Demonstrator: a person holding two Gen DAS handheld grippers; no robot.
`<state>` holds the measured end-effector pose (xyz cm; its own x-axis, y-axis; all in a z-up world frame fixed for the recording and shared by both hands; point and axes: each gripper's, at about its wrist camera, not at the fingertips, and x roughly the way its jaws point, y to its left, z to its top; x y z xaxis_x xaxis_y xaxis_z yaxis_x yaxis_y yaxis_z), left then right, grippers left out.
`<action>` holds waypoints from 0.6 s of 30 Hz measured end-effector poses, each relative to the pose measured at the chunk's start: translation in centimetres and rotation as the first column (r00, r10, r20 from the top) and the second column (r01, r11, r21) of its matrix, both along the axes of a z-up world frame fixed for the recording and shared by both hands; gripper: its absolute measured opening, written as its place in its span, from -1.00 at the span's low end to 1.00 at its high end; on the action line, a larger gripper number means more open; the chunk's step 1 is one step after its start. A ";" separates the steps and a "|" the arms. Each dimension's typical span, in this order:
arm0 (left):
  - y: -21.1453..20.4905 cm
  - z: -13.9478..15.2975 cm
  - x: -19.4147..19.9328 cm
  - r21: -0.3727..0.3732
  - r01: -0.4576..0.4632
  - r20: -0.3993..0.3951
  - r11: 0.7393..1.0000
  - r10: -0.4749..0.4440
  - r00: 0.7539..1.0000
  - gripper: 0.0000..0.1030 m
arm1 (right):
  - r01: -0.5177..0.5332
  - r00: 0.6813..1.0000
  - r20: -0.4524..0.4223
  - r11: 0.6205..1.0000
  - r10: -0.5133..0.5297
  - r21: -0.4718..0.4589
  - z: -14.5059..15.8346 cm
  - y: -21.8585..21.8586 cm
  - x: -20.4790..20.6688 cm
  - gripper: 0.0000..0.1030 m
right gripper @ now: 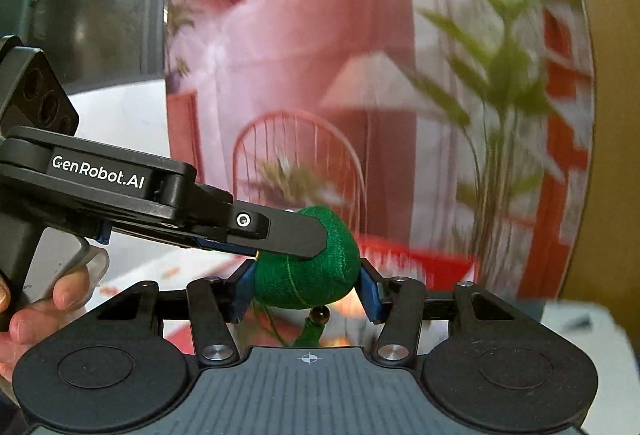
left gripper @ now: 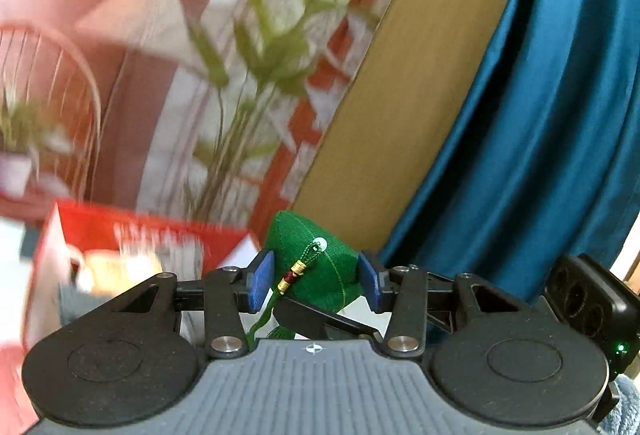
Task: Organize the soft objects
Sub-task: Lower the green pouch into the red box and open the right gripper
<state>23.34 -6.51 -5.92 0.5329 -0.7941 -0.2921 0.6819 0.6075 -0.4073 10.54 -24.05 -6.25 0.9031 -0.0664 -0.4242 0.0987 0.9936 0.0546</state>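
A green fabric pouch [left gripper: 320,255] with a beaded cord [left gripper: 298,271] is held up in the air between both grippers. In the left wrist view my left gripper [left gripper: 316,281] is shut on it, a blue pad pressing each side. A black finger [left gripper: 320,317] of the right gripper crosses just under the pouch. In the right wrist view the same pouch [right gripper: 308,275] bulges between the blue pads of my right gripper [right gripper: 306,287], which is shut on it. The left gripper's finger [right gripper: 288,231] comes in from the left and presses on the pouch's top. A dark bead [right gripper: 320,313] and a green tassel hang below.
A red open box [left gripper: 140,231] with blurred things inside stands low at the left. A teal curtain [left gripper: 540,115] hangs at the right, beside a tan panel [left gripper: 400,95]. A printed backdrop with a plant [right gripper: 500,95] fills the back. A hand [right gripper: 36,311] holds the left gripper's handle.
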 end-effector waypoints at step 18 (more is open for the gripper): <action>-0.4 -1.8 5.3 0.071 -0.088 -0.083 0.994 0.094 0.992 -0.05 | -0.018 1.000 -0.024 1.000 0.019 0.023 -2.2 -2.4 7.2 -0.03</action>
